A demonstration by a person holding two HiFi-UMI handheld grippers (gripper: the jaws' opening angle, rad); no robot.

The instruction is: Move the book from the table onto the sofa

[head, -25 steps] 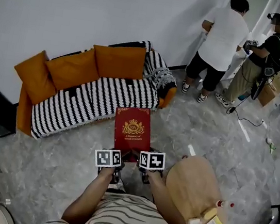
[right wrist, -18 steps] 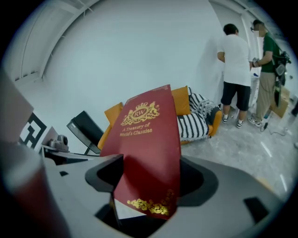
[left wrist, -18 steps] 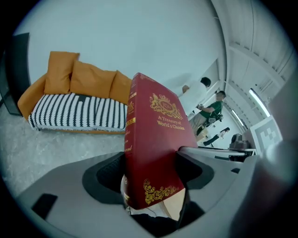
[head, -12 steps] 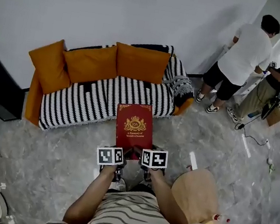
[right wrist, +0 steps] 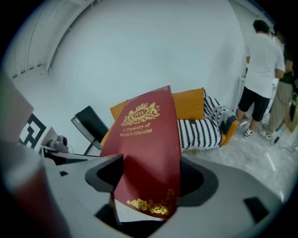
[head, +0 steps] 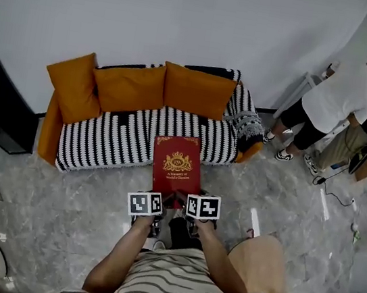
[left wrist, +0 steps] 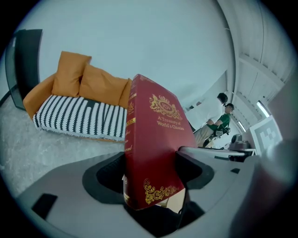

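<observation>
grip: i'm pinching book (head: 176, 165) in left gripper (left wrist: 151, 173) and right gripper (right wrist: 149, 182) jaws, for balance.
sofa (head: 137, 139): lying ahead of jaws.

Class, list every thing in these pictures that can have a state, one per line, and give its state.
book: closed, cover up, held in the air by both grippers, not yet on the sofa.
left gripper: jaws shut on the book's near end.
right gripper: jaws shut on the book's near end.
sofa: striped seat with no book on it.
cushions: upright against the sofa back.
</observation>
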